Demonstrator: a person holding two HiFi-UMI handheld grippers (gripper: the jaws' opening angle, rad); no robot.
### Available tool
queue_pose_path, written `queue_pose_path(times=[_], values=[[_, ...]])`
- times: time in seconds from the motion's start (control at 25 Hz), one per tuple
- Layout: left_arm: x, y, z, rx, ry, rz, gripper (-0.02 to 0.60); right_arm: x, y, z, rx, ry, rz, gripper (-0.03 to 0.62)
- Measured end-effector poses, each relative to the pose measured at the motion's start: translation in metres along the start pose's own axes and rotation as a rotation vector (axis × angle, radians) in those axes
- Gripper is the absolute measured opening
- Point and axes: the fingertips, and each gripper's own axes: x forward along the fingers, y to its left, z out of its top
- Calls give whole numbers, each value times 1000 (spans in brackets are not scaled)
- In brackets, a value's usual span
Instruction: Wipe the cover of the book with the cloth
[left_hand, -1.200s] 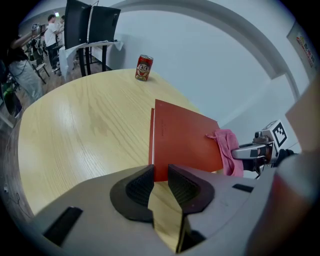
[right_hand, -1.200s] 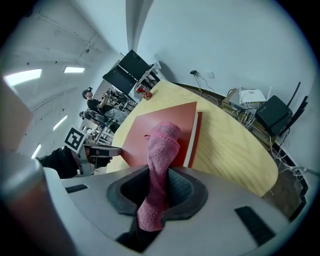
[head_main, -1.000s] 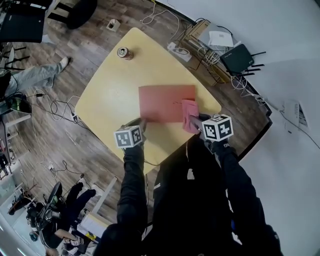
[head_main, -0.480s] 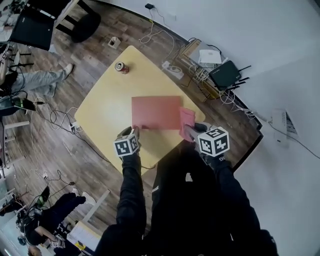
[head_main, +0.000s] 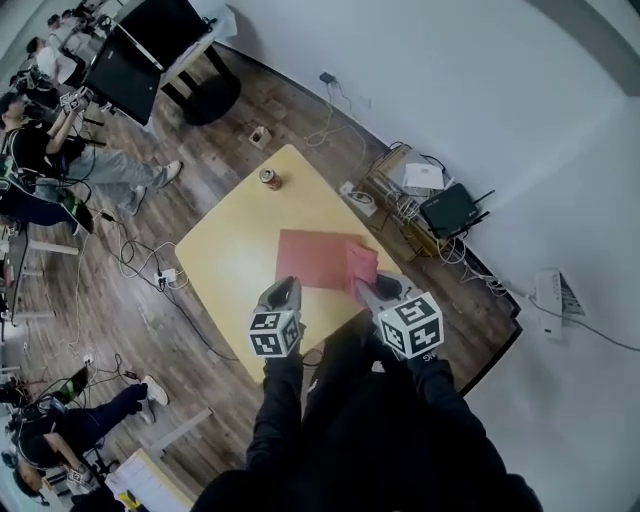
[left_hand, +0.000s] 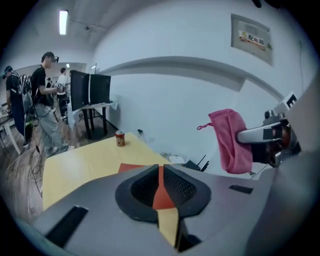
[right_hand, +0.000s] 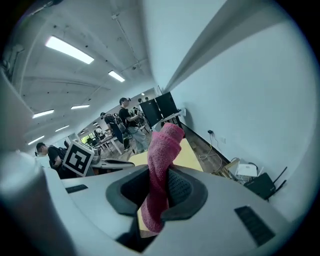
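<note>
— Centre of the head view: book (head_main: 312, 258) flat on the yellow table (head_main: 230, 245), red cover up. Where's the cloth?
— Pink cloth (right_hand: 162, 165) clamped in the right tongs (right_hand: 159, 189), hanging limp by the book's right edge — looks lifted clear. Left tongs (left_hand: 161, 187) closed together, nothing in them, near the book's lower left corner.
— Handling?
— Cloth soft, floppy; grip a bunched fold. Book looks thin and light — likely to slide, so pin a corner.
</note>
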Motion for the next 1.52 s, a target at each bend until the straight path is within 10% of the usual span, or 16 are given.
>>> queue_pose_path(times=[0.56,1.52], values=[[-95,-98,133,141,-423,-26,35,-68,56,108,-203,-279,-42,81],[-129,-152,164,215,-524,-15,35,-130,66,125,-312,-395,-124,78]])
